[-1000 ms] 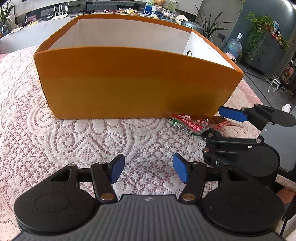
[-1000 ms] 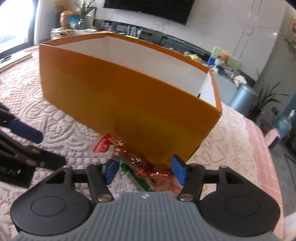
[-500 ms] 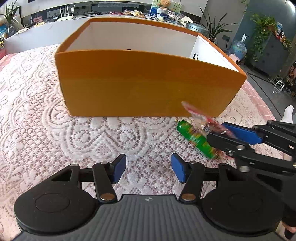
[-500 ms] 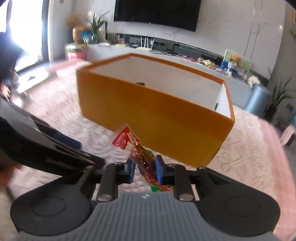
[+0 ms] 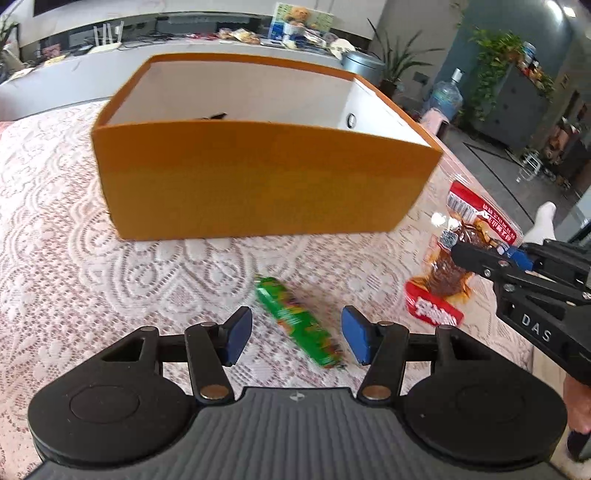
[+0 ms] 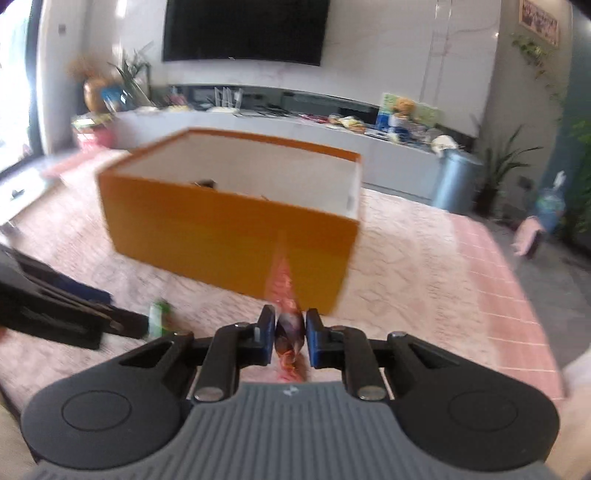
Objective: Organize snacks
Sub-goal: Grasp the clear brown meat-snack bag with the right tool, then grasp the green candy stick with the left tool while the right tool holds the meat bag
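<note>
Left tongs [image 5: 296, 338]: nearest in the left wrist view, low over the worktop [image 5: 55, 236], blue pads set wide apart, nothing between them.

Green snack packet [image 5: 297, 323]: lying flat on the lace cloth [image 5: 155, 273], just ahead of the left tongs and partly in the gap between their pads, long axis slanting from far left to near right. Blurred. Also seen at the left of the right wrist view [image 6: 159, 317].

Right tongs [image 6: 290, 338]: pads drawn narrow and clamped on the red snack packet [image 6: 284, 295], raised clear of the worktop. From the left wrist view the same tongs [image 5: 506, 258] enter from the right, gripping the packet [image 5: 454, 258] about its middle; the packet hangs roughly upright, clear window showing brown contents, red printed bands at top and bottom.

Orange box [image 5: 258, 184]: open-topped, white inside, standing on the lace cloth beyond both packets; the held packet is near its right front corner, outside it. A small dark item [image 5: 214, 116] shows over the front wall; what it is cannot be told.

Background: long grey counter [image 6: 295, 129] with clutter, wall television [image 6: 243, 29], potted plants [image 5: 502, 62], water bottle [image 5: 447, 98].
</note>
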